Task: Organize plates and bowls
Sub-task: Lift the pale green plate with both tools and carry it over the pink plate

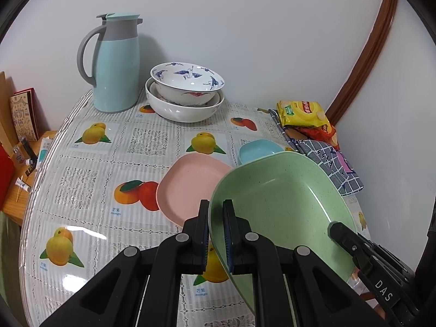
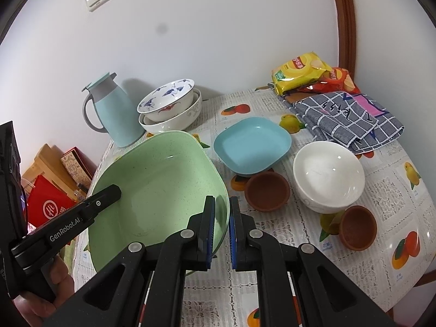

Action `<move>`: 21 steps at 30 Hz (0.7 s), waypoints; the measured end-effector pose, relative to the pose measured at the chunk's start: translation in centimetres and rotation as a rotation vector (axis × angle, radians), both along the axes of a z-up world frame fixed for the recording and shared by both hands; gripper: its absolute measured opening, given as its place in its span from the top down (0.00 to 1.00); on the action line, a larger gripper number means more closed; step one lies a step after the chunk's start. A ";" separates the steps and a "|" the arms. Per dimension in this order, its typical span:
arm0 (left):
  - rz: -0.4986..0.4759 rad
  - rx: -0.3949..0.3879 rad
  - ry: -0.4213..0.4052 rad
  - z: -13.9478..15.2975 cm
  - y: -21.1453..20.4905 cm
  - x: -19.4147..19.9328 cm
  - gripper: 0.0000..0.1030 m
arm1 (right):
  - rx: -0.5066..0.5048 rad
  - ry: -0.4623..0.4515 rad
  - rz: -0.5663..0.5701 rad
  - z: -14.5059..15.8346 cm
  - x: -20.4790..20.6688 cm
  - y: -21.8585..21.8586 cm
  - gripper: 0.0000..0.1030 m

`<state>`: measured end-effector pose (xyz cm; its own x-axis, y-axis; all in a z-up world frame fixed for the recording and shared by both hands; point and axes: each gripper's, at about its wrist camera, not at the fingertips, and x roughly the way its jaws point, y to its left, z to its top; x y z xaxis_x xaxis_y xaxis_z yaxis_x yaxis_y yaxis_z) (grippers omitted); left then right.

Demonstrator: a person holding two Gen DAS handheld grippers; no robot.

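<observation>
The green plate (image 1: 283, 199) is hanging tilted above the counter (image 1: 90, 163), both tongs pinching its rim: the left tongs (image 1: 215, 234) on one edge, the right tongs (image 2: 222, 231) on the opposite edge. Under it, the pink plate (image 1: 185, 182) is lying flat, the blue plate (image 2: 252, 144) just beyond. The stacked bowls (image 1: 185, 92) and jug (image 1: 117, 62) are standing against the white wall. A white bowl (image 2: 328, 175), two brown cups (image 2: 267, 190) and a cloth (image 2: 351, 120) are crowding the right side; the front left is lying open.
</observation>
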<state>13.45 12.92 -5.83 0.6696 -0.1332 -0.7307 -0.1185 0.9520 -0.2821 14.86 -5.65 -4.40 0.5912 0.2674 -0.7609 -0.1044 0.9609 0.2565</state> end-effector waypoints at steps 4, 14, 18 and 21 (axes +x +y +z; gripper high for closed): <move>0.009 -0.004 0.014 -0.6 0.6 0.4 0.90 | -0.007 0.009 0.012 -0.6 0.4 0.6 0.91; 0.026 -0.023 0.058 -3.1 2.0 1.5 0.90 | -0.018 0.052 0.031 -2.7 1.6 1.8 0.91; 0.032 -0.030 0.077 -4.2 2.5 2.1 0.90 | -0.026 0.070 0.037 -3.5 2.3 2.3 0.91; 0.038 -0.032 0.092 -4.9 2.8 2.5 0.90 | -0.030 0.084 0.042 -4.3 2.8 2.7 0.91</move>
<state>15.97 15.68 -10.73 0.6047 -0.1333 -0.7852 -0.1816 0.9369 -0.2989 17.66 -2.99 -8.67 0.5135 0.2666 -0.8156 -0.1239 0.9636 0.2369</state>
